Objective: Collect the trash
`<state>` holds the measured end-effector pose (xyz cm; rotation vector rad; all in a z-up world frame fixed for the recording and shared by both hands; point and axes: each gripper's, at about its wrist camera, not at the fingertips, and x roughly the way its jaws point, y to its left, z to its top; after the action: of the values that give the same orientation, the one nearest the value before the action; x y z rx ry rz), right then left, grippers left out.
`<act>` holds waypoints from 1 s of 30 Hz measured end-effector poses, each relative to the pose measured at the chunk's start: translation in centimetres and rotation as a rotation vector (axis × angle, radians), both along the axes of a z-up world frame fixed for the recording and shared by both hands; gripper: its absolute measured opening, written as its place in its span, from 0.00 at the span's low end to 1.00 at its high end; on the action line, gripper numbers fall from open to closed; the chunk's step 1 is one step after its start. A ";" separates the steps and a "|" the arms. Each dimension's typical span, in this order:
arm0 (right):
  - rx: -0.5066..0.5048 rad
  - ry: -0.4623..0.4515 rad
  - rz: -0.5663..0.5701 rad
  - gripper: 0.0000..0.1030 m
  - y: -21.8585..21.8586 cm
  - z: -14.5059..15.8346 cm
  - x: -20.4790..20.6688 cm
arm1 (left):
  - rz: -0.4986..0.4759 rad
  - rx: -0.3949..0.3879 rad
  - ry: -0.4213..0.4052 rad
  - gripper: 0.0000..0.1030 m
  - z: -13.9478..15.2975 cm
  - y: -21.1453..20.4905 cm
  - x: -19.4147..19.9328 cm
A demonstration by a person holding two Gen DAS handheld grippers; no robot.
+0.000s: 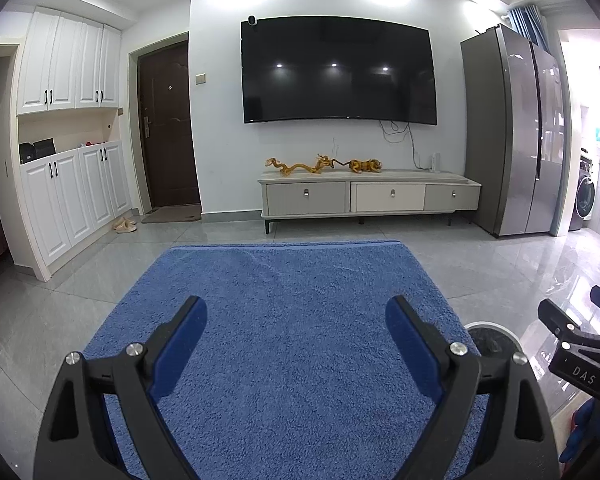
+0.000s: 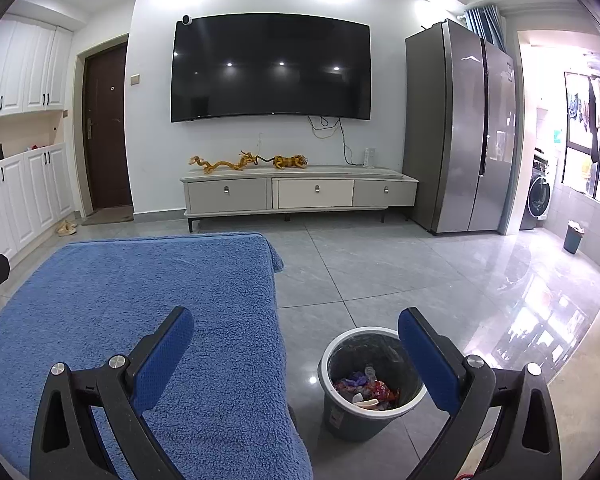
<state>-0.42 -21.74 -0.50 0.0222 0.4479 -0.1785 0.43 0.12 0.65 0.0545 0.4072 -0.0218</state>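
Observation:
A grey trash bin (image 2: pixel 342 416) with a dark liner stands on the tiled floor beside the blue-covered table (image 2: pixel 140 300). Crumpled wrappers and scraps (image 2: pixel 364 390) lie inside it. My right gripper (image 2: pixel 296 324) hangs open above the table's right edge and the bin, with nothing between its blue pads. My left gripper (image 1: pixel 296 312) is open over the blue cover (image 1: pixel 292 280), also holding nothing. The bin's rim (image 1: pixel 494 330) shows behind the left gripper's right finger. The right gripper's black body (image 1: pixel 580 356) appears at the right edge of the left wrist view.
A low TV cabinet (image 2: pixel 300 192) with golden figurines stands against the far wall under a large TV (image 2: pixel 272 68). A steel fridge (image 2: pixel 456 128) is at the right, white cupboards (image 1: pixel 68 184) at the left. A second small bin (image 2: pixel 574 236) sits near the washing machine.

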 end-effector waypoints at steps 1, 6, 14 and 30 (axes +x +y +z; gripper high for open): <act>0.000 0.000 0.000 1.00 0.0 0.0 -0.1 | -0.001 0.000 0.002 0.88 -0.2 0.2 0.0; 0.000 0.003 0.000 1.00 0.1 -0.2 -0.2 | -0.002 0.004 0.009 0.88 -0.5 -0.3 0.0; 0.003 0.008 -0.004 1.00 -0.2 -0.3 -0.2 | -0.001 0.014 0.014 0.88 -0.8 -0.7 -0.1; 0.012 0.027 -0.013 1.00 -0.8 -0.9 -0.2 | 0.024 0.053 0.026 0.88 -1.2 -1.1 -0.1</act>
<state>-0.60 -22.54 -1.40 0.0344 0.4755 -0.1889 0.30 -0.93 -0.54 0.1020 0.4349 0.0124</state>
